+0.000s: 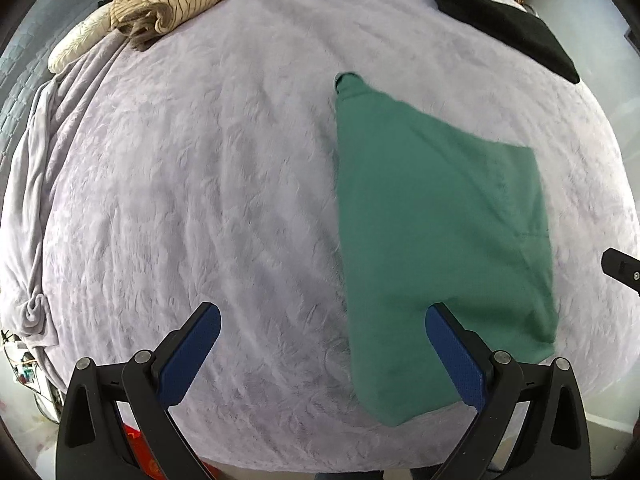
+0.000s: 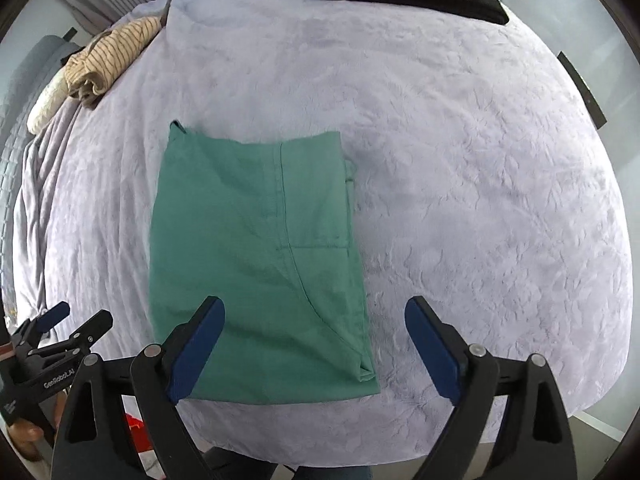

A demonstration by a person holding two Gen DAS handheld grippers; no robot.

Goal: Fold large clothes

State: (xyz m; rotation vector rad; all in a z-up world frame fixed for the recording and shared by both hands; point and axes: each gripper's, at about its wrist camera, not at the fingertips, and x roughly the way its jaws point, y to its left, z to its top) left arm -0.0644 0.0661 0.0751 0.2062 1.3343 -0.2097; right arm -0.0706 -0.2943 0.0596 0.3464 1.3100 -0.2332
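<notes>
A green garment [image 1: 436,216] lies folded into a long rectangle on the lavender bedspread [image 1: 208,184], near the bed's front edge. It also shows in the right wrist view [image 2: 256,256]. My left gripper [image 1: 322,320] is open and empty, hovering above the bed with its right finger over the garment's near left part. My right gripper [image 2: 314,316] is open and empty above the garment's near right edge. The left gripper also shows in the right wrist view [image 2: 64,328] at lower left.
A striped beige garment [image 1: 180,0] lies bunched at the bed's far left, by a cream pillow [image 1: 76,46]. A folded black garment [image 1: 508,20] lies at the far right. Loose blanket folds [image 1: 32,184] hang at the left edge.
</notes>
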